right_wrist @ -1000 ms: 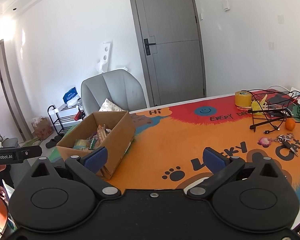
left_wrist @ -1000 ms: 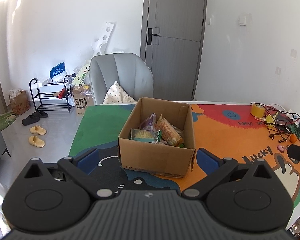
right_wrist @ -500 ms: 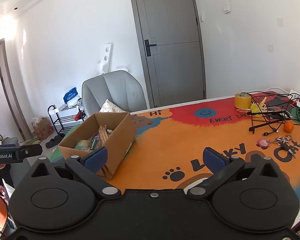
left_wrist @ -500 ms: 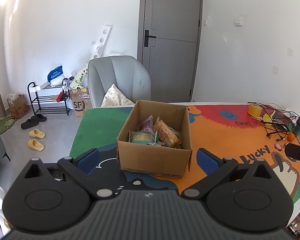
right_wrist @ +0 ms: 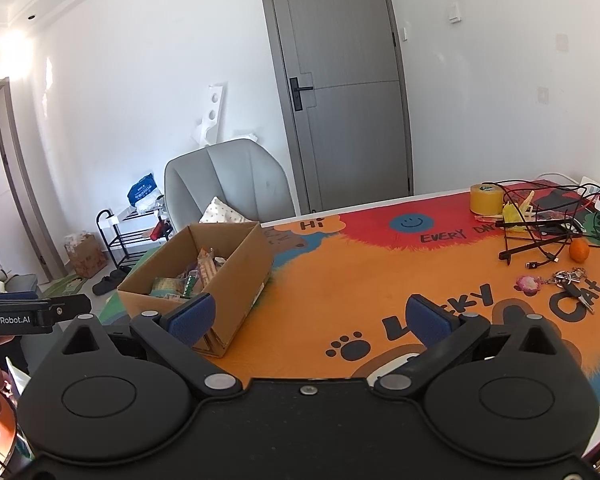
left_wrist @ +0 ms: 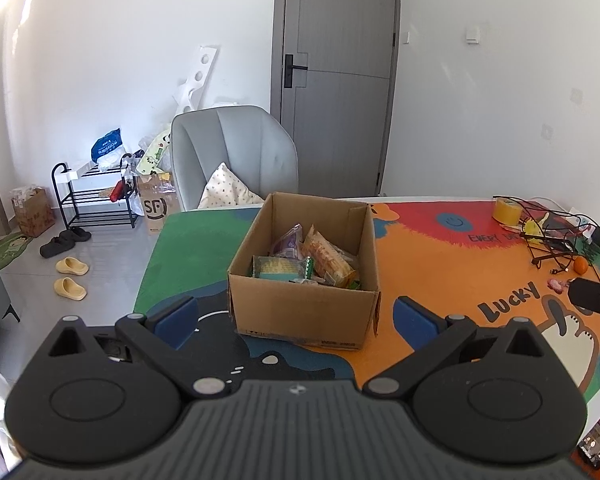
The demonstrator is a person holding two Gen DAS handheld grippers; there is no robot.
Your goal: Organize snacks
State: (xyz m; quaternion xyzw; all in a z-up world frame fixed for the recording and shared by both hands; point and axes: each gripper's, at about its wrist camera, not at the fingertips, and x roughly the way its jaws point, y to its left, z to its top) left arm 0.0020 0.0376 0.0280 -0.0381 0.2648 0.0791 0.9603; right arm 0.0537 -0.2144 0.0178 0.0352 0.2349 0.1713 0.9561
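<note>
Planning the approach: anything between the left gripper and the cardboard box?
Nothing: only bare table mat between left gripper and cardboard box, per the left wrist view.

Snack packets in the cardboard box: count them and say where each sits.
3 clearly visible in the cardboard box: a green-edged packet lying at the front left, a purple packet standing behind it, and an orange packet leaning to the right. Smaller wrappers underneath may be hidden.
</note>
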